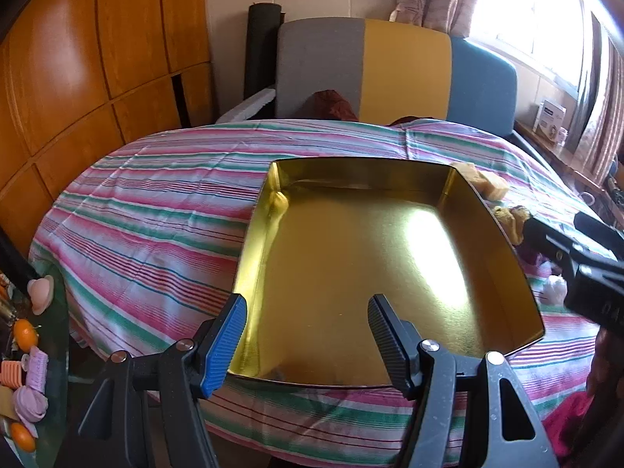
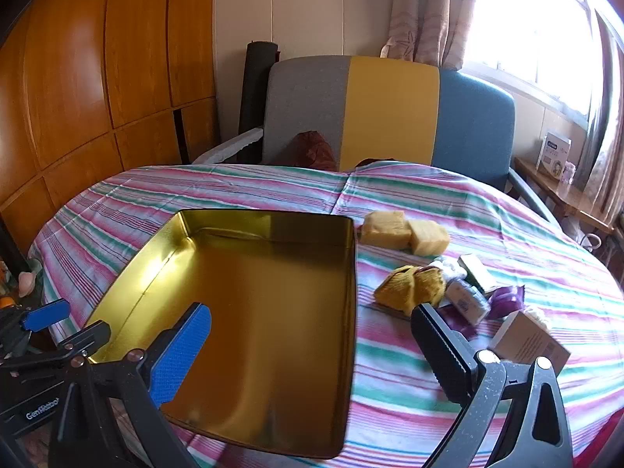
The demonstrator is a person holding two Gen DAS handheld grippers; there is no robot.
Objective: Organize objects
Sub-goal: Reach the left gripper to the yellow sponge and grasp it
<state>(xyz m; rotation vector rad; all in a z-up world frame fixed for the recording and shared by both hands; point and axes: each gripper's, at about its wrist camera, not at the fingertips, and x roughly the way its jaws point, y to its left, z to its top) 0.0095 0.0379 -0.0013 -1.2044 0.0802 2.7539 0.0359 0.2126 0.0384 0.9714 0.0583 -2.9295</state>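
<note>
An empty gold metal tin (image 1: 351,265) sits on the striped tablecloth; it also shows in the right wrist view (image 2: 249,312). My left gripper (image 1: 306,312) is open and empty over the tin's near left corner. My right gripper (image 2: 312,323) is open and empty above the tin's right wall. To the right of the tin lie two yellow wrapped blocks (image 2: 405,230), a crumpled yellow wrapper (image 2: 409,286), a white packet (image 2: 466,298), a purple packet (image 2: 507,300) and a small cardboard box (image 2: 526,339). The right gripper's body shows at the right edge of the left wrist view (image 1: 577,257).
A grey, yellow and blue chair (image 2: 390,117) stands behind the table. Wooden cabinets (image 2: 97,78) fill the left. A side surface at far left holds small pink, purple and orange items (image 1: 27,370). A shelf with a box (image 2: 553,156) runs under the window.
</note>
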